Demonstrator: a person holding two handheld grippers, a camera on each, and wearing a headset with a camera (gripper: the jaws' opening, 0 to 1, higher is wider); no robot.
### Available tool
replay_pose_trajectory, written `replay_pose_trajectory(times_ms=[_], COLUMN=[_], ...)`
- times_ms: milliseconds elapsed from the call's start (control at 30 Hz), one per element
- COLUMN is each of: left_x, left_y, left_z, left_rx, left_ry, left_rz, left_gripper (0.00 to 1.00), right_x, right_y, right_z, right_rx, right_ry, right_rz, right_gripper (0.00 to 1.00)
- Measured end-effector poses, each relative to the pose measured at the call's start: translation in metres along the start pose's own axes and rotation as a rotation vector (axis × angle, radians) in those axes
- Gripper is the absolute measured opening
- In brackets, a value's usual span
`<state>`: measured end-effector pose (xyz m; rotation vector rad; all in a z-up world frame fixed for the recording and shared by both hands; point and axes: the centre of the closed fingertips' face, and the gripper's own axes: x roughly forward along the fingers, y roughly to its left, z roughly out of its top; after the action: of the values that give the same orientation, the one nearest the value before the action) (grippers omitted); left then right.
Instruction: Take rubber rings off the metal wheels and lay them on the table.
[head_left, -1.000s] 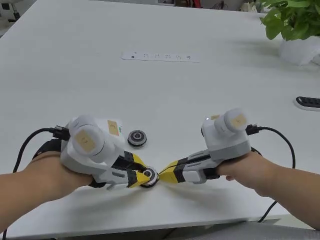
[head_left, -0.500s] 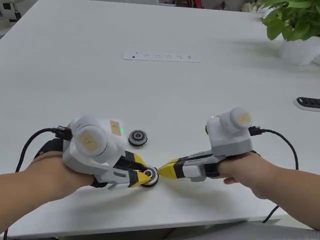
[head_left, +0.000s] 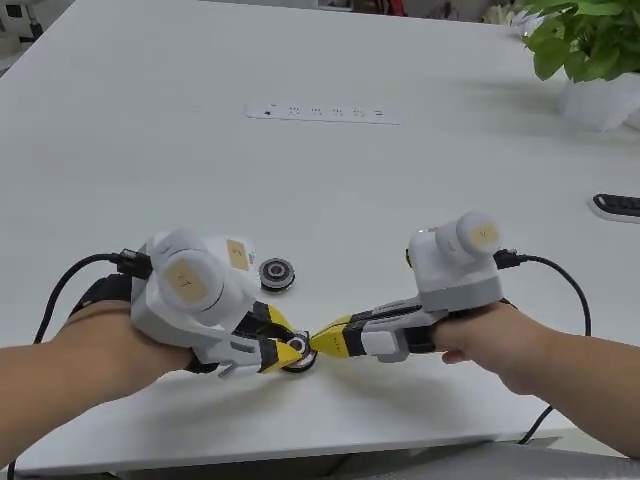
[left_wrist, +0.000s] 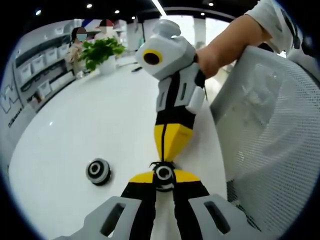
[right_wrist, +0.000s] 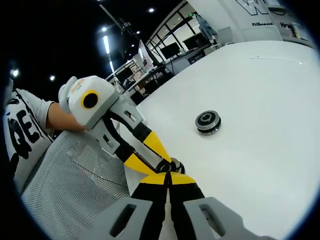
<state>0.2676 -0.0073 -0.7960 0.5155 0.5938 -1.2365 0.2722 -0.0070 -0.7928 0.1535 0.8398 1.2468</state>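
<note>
A small metal wheel (head_left: 299, 359) with a black rubber ring is pinched between the yellow tips of my left gripper (head_left: 291, 351), just above the white table (head_left: 400, 180) near its front edge. In the left gripper view the wheel (left_wrist: 164, 173) sits between the shut jaws of my left gripper (left_wrist: 164, 176). My right gripper (head_left: 318, 343) comes in from the right, its tips shut on the ring at the wheel's rim (right_wrist: 175, 165). A second wheel (head_left: 277, 273) with its ring on lies flat on the table behind the left gripper, also seen as a second wheel (left_wrist: 98, 171) and a second wheel (right_wrist: 208, 121).
A white power strip (head_left: 322, 113) lies mid-table at the back. A potted plant (head_left: 590, 50) stands at the far right corner, and a dark flat object (head_left: 615, 205) lies at the right edge. A mesh chair (left_wrist: 270, 125) is close behind the front edge.
Both grippers stay joined at the wheel. The left gripper has tilted slightly and the right gripper has edged left and lifted a little at the wheel's rim.
</note>
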Motion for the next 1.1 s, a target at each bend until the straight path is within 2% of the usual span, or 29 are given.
replay_pose_trajectory(times_ms=[567, 600, 633, 667, 700, 733, 900, 1100], left_x=[0.000, 0.000, 0.000, 0.000, 0.000, 0.000, 0.000, 0.000], left_y=[0.000, -0.001, 0.000, 0.000, 0.000, 0.000, 0.000, -0.001], left_z=[0.000, 0.000, 0.000, 0.000, 0.000, 0.000, 0.001, 0.001], left_rx=[0.001, 0.001, 0.000, 0.000, 0.002, -0.002, -0.003, 0.019], left_ry=[-0.001, -0.001, -0.002, -0.001, -0.001, -0.003, -0.009, -0.016], left_rz=[-0.002, -0.002, 0.000, 0.000, -0.001, -0.001, -0.003, -0.009], left_gripper=[0.12, 0.12, 0.12, 0.12, 0.12, 0.12, 0.12, 0.13], right_x=[0.003, 0.003, 0.005, 0.007, 0.007, 0.006, 0.004, -0.001], right_y=[0.009, 0.011, 0.026, 0.028, 0.018, 0.022, 0.011, 0.002], right_z=[0.002, 0.003, 0.009, 0.010, 0.011, 0.008, -0.003, 0.002], right_rx=[-0.015, -0.018, 0.008, -0.002, -0.101, -0.045, -0.073, -0.068], right_ry=[-0.007, -0.013, -0.037, -0.032, -0.022, -0.012, 0.013, -0.016], right_rz=[0.040, 0.051, 0.125, 0.123, 0.073, 0.088, 0.049, 0.022], right_gripper=[0.00, 0.00, 0.00, 0.00, 0.00, 0.00, 0.00, 0.00])
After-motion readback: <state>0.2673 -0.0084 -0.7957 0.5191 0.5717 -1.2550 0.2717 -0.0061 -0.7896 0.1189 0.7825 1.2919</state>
